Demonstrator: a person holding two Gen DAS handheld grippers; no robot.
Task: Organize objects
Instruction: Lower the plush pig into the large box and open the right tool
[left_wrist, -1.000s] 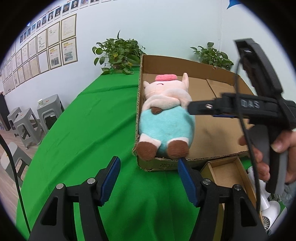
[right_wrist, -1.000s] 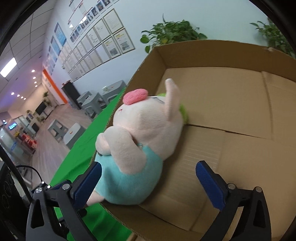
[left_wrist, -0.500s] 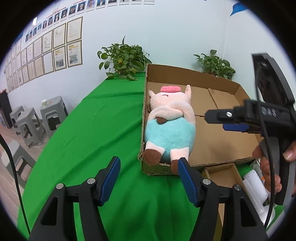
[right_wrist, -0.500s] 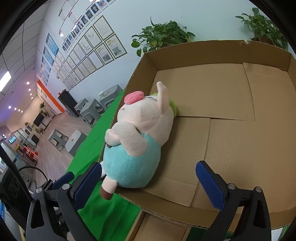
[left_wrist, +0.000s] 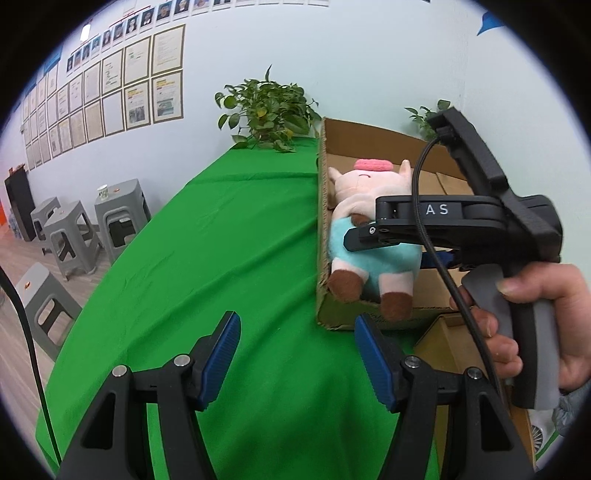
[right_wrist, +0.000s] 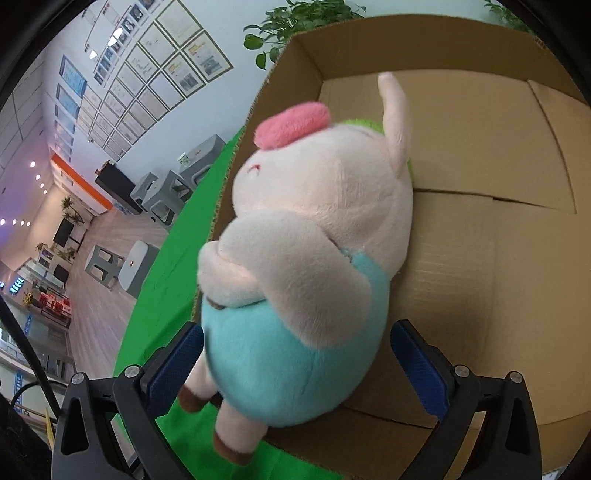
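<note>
A plush pig (left_wrist: 369, 229) (right_wrist: 306, 258), pink with a light blue body and brown feet, lies on its back along the left wall of a shallow cardboard box (left_wrist: 354, 144) (right_wrist: 498, 229), its feet over the front edge. My right gripper (right_wrist: 295, 365) is open, its blue pads either side of the pig's blue belly; I cannot tell if they touch it. In the left wrist view the right gripper's body (left_wrist: 443, 218) crosses in front of the pig. My left gripper (left_wrist: 297, 354) is open and empty above the green tablecloth (left_wrist: 221, 258), in front of the box.
A smaller open cardboard box (left_wrist: 443, 332) stands in front of the big one, with a white object (left_wrist: 543, 424) at its right. Potted plants (left_wrist: 269, 110) stand at the table's far end. Grey stools (left_wrist: 88, 229) stand on the floor at the left.
My right gripper pulled back from the pig, then came forward again so its open fingers now flank the pig's belly. The left gripper shifted slightly; the pig lies where it was.
</note>
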